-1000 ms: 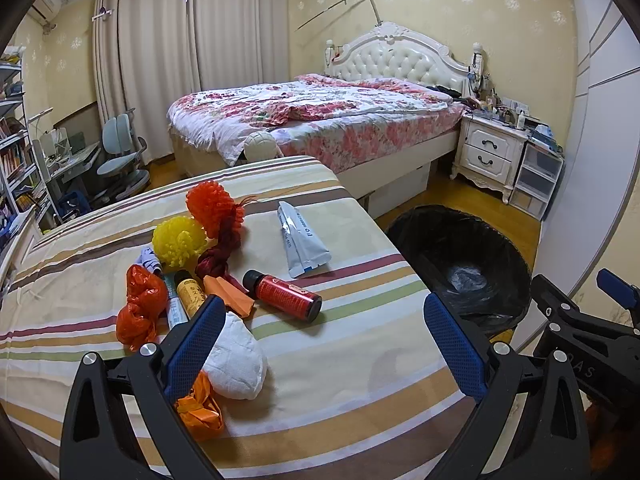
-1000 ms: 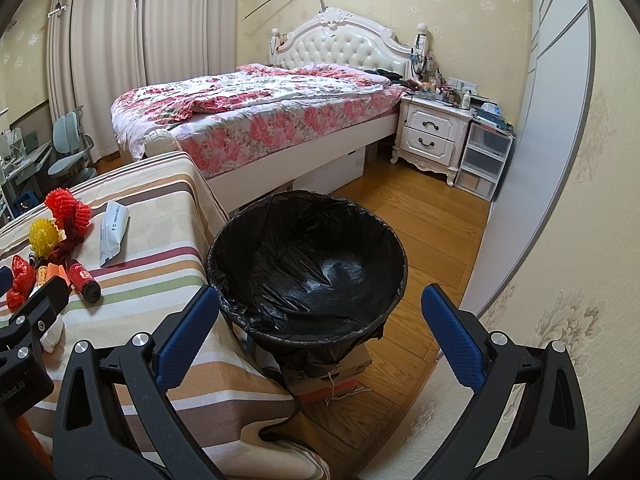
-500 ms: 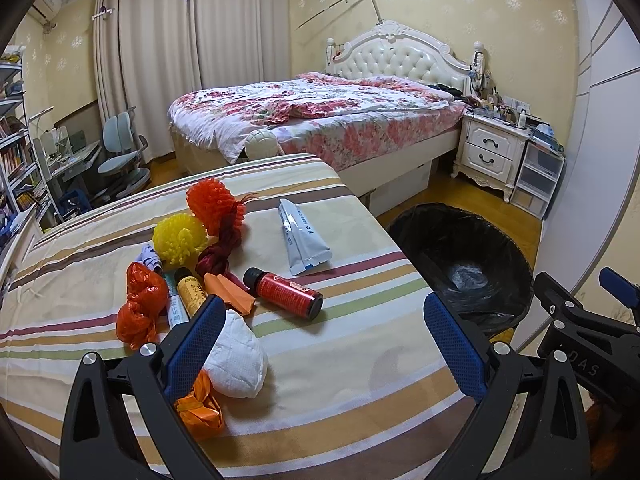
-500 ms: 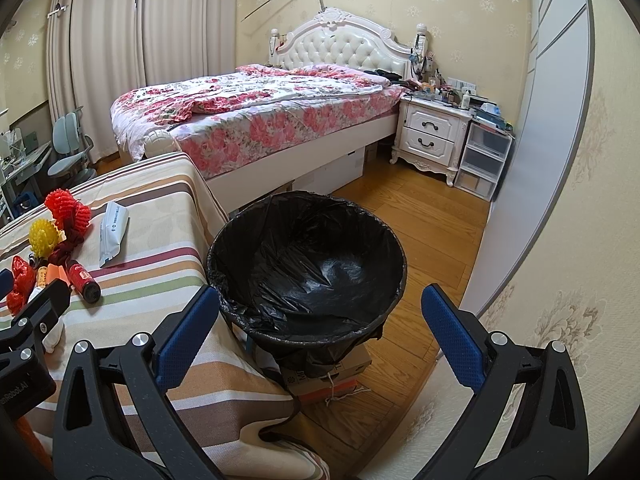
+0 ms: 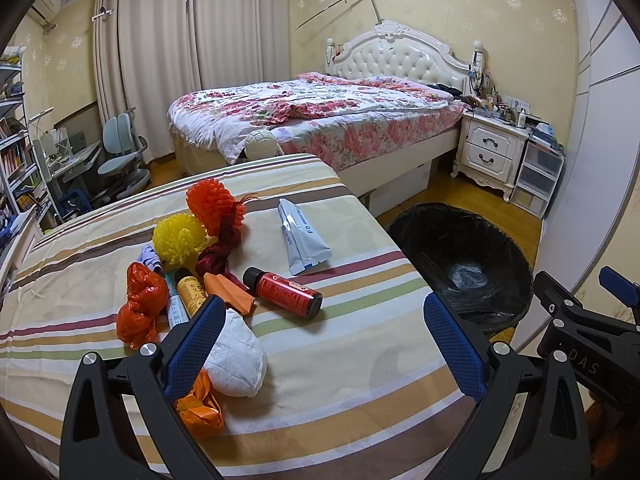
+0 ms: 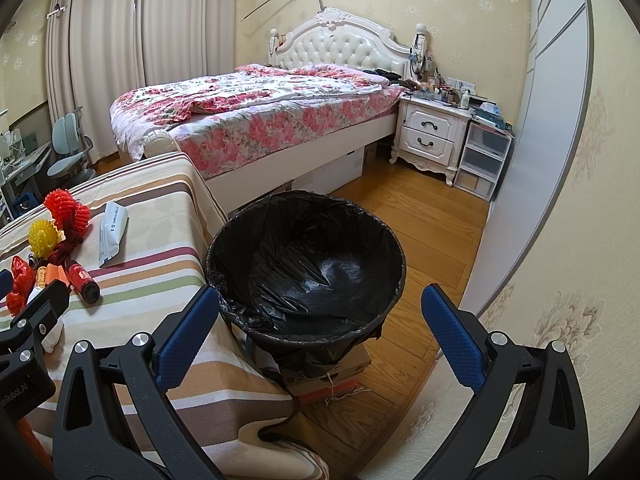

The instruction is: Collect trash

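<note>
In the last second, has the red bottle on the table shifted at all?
No. The red bottle lies in the same spot on the striped cloth, between the orange paper wad and the white tube, neither gripper touching it.

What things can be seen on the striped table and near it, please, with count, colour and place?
pompom: 1, orange-red, far side of the pile
pompom: 1, yellow, beside it
pouch: 1, white-blue, alone, right of the pile
bottle: 1, red with black cap, lying down
bottle: 1, yellow, lying down
plastic bag: 1, red, left of the pile
paper wad: 1, white, near edge
bin: 1, black liner, on floor right of table
left gripper: 1, black with blue pads, open
right gripper: 1, same, open over the bin
</note>
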